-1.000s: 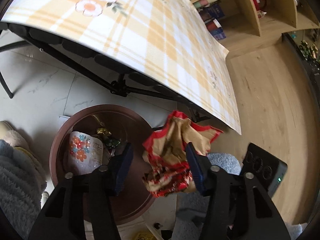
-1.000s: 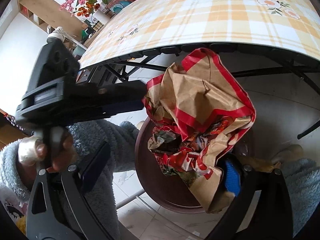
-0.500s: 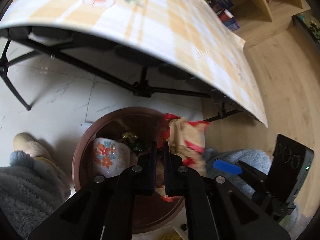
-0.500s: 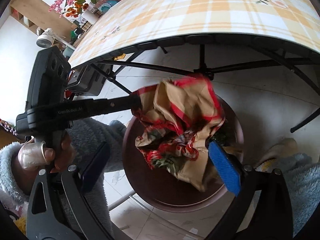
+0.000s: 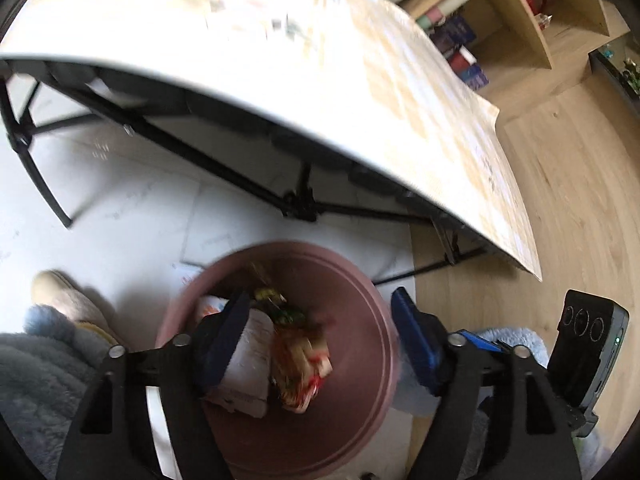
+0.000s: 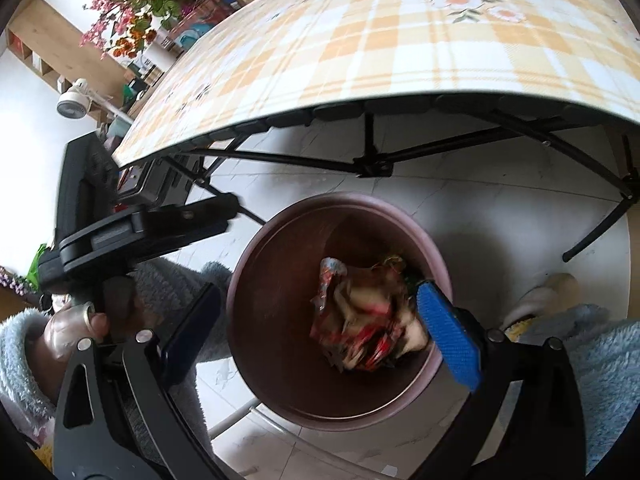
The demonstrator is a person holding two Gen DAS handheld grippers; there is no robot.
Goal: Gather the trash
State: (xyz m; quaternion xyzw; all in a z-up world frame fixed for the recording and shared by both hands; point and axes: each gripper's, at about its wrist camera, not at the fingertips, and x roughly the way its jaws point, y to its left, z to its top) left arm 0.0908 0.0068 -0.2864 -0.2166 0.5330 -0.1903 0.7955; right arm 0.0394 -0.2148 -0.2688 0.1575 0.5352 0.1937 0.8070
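A crumpled red-and-tan paper wrapper (image 5: 301, 364) lies inside the round brown trash bin (image 5: 360, 280), beside a white floral cup (image 5: 250, 360) and small green-gold wrappers (image 5: 276, 304). My left gripper (image 5: 320, 340) is open and empty above the bin. In the right wrist view the wrapper (image 6: 360, 320) rests in the bin (image 6: 276, 240). My right gripper (image 6: 320, 332) is open and empty over the bin. The left gripper's body (image 6: 140, 232) shows at the left of that view.
A folding table with a yellow plaid cloth (image 6: 400, 40) stands beyond the bin, its black frame (image 6: 372, 164) just above it. Wooden shelves (image 5: 520, 20) lie at the back right. My slipper (image 5: 60, 296) and fleece sleeve are near the bin.
The wrapper has dropped from the grippers into the bin. The left gripper, shut half a second ago, has opened wide. The right gripper holds nothing now.
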